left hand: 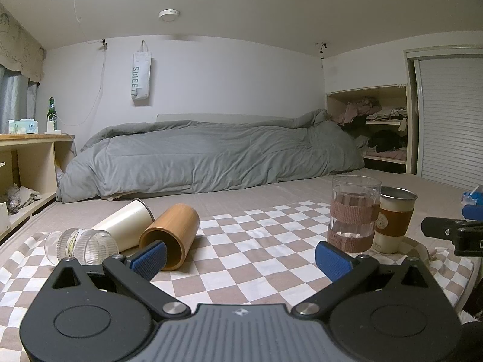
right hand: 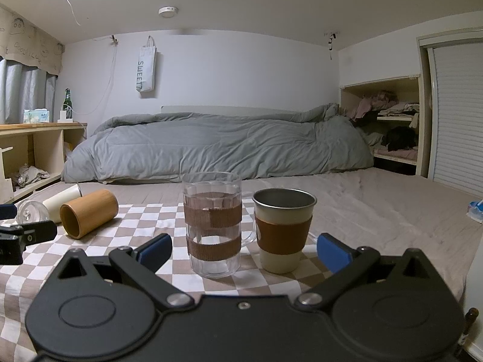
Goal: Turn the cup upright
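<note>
Three cups lie on their sides on the checkered cloth (left hand: 241, 241): a bamboo cup (left hand: 170, 236) with its mouth toward me, a cream cup (left hand: 126, 223) behind it, and a ribbed clear glass (left hand: 81, 246) at the left. They also show in the right wrist view: the bamboo cup (right hand: 89, 212), the cream cup (right hand: 62, 202), the clear glass (right hand: 31, 212). A glass mug (right hand: 212, 224) and a steel cup with a brown sleeve (right hand: 283, 229) stand upright. My left gripper (left hand: 241, 259) is open and empty, its left finger just before the bamboo cup. My right gripper (right hand: 244, 250) is open and empty, before the two upright cups.
A grey duvet (left hand: 211, 154) lies behind the cloth. A low wooden shelf (left hand: 33, 150) with a green bottle (left hand: 52, 114) stands at the left. An open closet with clothes (left hand: 377, 126) and a slatted door (left hand: 452, 120) are at the right.
</note>
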Demonstrator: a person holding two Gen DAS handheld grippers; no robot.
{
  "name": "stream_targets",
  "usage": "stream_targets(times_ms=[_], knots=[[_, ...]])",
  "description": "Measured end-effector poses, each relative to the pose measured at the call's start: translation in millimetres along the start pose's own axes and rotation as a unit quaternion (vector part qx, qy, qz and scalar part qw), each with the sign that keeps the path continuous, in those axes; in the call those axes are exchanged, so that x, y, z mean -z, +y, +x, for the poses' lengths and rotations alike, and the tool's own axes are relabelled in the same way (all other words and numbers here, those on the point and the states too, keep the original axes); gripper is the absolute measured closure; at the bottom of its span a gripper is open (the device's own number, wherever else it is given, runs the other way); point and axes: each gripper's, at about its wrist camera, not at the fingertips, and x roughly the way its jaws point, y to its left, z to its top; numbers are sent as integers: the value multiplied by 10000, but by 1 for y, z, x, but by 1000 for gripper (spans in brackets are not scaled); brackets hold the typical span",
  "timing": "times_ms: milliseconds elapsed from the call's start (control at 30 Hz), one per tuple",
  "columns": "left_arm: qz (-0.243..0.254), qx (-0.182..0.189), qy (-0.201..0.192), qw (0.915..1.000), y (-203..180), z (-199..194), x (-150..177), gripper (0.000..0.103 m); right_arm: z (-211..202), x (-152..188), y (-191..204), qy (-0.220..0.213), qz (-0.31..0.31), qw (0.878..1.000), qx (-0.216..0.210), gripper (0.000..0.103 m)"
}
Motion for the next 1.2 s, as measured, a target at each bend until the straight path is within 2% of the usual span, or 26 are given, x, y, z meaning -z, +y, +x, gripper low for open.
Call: stream_targets(times_ms=[1200], knots=[[-16,-32,-30,10000,-1,-1,1,0,-3,-2,1,-17,-10,10000,4,0]])
